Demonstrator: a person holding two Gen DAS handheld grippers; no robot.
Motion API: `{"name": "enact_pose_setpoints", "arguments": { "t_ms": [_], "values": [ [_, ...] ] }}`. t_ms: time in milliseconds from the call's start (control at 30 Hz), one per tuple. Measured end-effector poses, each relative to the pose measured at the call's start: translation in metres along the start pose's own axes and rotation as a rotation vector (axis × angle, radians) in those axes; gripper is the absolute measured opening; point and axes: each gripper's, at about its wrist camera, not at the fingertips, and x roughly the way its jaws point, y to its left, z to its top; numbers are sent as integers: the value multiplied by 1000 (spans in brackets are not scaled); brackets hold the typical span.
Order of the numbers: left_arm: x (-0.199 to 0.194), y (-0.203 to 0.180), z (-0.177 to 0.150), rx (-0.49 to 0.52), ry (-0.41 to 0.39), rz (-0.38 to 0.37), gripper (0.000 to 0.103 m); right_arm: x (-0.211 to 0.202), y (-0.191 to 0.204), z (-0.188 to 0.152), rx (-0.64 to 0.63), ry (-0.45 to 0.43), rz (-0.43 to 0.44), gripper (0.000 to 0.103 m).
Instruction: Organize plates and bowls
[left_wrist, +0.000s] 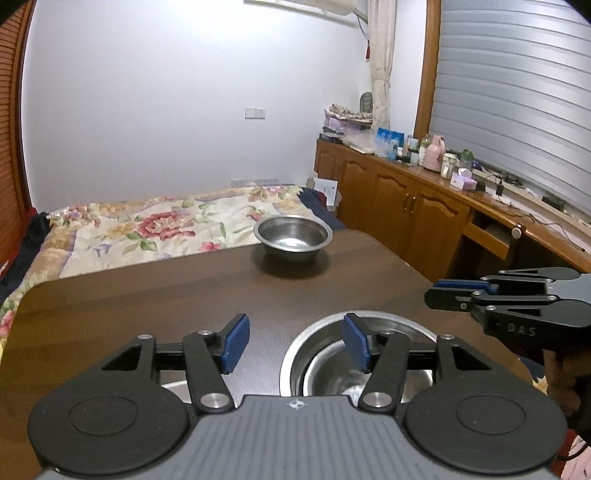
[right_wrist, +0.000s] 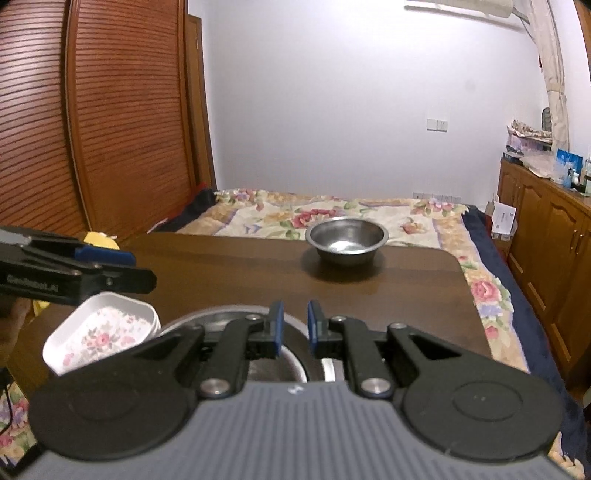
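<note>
We count two steel bowls: one (left_wrist: 293, 237) far ahead of both claws, one (left_wrist: 354, 354) nested under our spread left claw (left_wrist: 295, 343). Right claw (right_wrist: 295, 325), narrowly parted, holds nothing; one floral dish (right_wrist: 103, 332) sits left of it

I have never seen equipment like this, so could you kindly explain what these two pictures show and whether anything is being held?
These are two hand-held grippers with blue-padded fingers, each carrying a camera that looks along its fingers. One picture comes from the left gripper, open above nested steel bowls. The other comes from the right gripper, whose fingers are narrowly apart and hold nothing. On the brown table lie a lone steel bowl at the far edge and a white floral dish near the left gripper. A bed stands behind.
</note>
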Motion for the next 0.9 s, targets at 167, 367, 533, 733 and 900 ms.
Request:
{"name": "enact_pose_setpoints", "arguments": {
  "t_ms": [167,367,533,733,900],
  "values": [
    [-2,0,11,4,-25,0,66,-7,-4,12,-5,-35,-11,42],
    [-1,-1,28,22,-55,9,73,-15,-8,27,-17,-79,-38,56],
    [1,0,42,30,-79,9,80,-16,-13,36,-25,-105,-56,59],
    [19,1,59,51,-84,13,81,2,-27,45,-12,-103,-62,59],
    [44,5,70,39,-73,3,81,27,-41,53,24,-84,-65,59]
  ]
}}
